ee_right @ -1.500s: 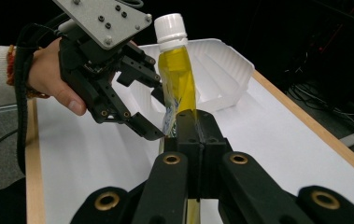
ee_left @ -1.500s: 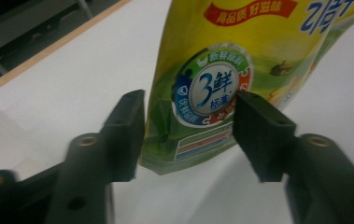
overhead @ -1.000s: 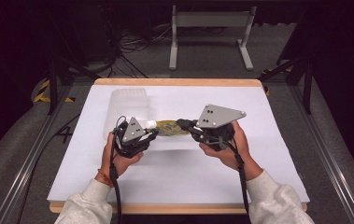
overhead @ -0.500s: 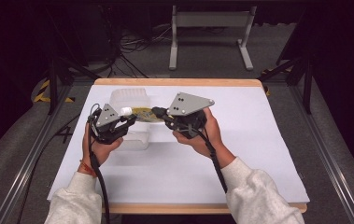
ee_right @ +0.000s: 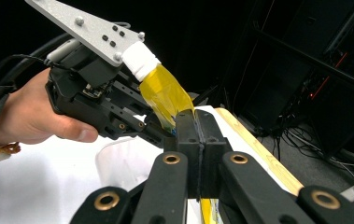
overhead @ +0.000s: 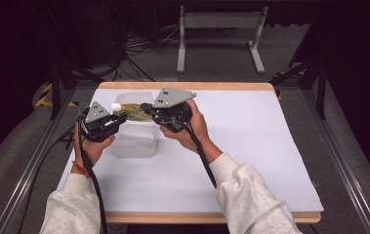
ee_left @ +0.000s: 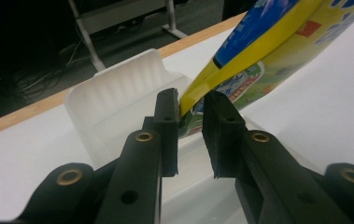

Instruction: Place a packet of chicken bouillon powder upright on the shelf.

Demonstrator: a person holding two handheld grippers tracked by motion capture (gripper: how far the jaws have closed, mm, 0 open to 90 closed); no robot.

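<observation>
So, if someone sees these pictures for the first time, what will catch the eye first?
Probably the yellow and blue pouch with a white cap, held up between the two grippers above a clear plastic tub near the white table's far left corner. The right gripper is shut on its edge; the left gripper has jaws around the other edge.

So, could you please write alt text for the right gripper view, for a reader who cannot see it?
The right hand-held gripper has its two black jaws pressed shut on the edge of a yellow pouch with a white cap. Beyond it, a hand holds the left hand-held gripper at the same pouch, above a translucent plastic container on the white table.
</observation>
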